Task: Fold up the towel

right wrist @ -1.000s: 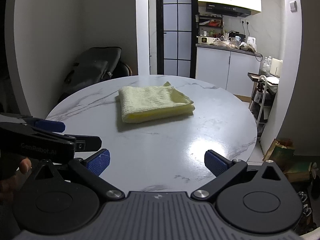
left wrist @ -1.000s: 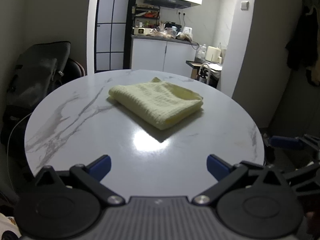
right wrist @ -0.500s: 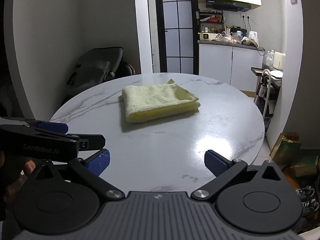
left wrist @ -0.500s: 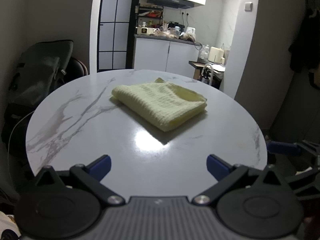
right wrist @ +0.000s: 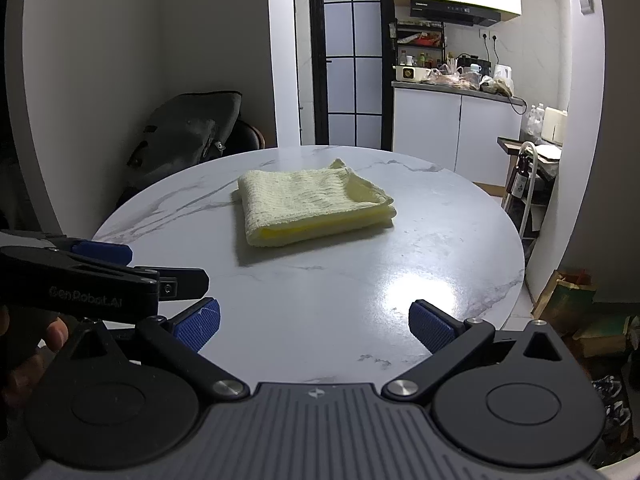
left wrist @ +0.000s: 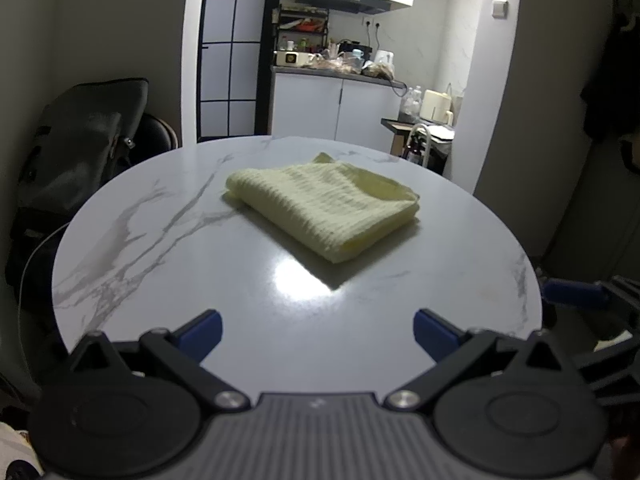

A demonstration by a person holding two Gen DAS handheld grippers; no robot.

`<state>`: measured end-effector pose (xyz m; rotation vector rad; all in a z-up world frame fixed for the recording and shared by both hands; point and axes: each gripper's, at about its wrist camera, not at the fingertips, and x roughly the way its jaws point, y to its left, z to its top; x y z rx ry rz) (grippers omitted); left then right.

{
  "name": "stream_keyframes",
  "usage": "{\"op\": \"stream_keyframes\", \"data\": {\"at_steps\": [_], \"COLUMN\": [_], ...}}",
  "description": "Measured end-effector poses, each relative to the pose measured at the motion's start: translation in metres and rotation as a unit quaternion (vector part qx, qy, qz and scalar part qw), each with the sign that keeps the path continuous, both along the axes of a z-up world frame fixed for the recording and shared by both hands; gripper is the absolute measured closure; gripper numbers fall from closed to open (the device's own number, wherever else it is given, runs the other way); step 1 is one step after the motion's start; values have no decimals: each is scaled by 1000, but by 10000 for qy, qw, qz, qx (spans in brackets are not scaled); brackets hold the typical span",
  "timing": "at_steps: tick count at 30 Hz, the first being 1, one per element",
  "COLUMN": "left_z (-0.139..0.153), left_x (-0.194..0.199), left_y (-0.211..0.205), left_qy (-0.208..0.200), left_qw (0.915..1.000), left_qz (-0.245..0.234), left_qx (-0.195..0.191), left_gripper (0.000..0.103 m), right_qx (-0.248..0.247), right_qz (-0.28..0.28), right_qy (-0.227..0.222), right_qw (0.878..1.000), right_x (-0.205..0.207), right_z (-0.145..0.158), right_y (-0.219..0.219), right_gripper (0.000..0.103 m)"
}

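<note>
A pale yellow towel (left wrist: 324,204) lies folded into a thick square on the round white marble table (left wrist: 192,280); it also shows in the right wrist view (right wrist: 312,202), flat, with one corner sticking up at the back. My left gripper (left wrist: 318,332) is open and empty, held back over the table's near edge. My right gripper (right wrist: 314,322) is open and empty, also well short of the towel. The left gripper shows from the side in the right wrist view (right wrist: 100,268). A blue fingertip of the right gripper shows at the right edge of the left wrist view (left wrist: 572,294).
A dark bag (right wrist: 188,128) rests on a chair behind the table at the left. A kitchen counter (right wrist: 452,92) with white cabinets stands in the back room. A small rack (right wrist: 528,176) and a paper bag (right wrist: 568,300) stand to the right of the table.
Both grippers have drawn slightly back and tilted up, so the towel sits a little lower in both views. The towel has not moved.
</note>
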<state>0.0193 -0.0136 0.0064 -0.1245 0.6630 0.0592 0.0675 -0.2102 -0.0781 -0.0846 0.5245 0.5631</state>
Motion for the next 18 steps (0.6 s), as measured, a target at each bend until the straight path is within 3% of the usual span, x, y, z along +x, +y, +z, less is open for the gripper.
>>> {"op": "stream_keyframes", "data": {"at_steps": [18], "left_z": [7], "left_x": [-2], "left_y": [14], "left_qy": [-303], "left_qw": [9994], "left_qz": [165], "left_qx": [-13], "left_gripper": [0], "right_qx": [7], "right_qz": [40], "right_qy": [-166], "right_qw": [9999], "right_x": [8], "right_z": [11], "right_y": [15], "right_gripper": [0]}}
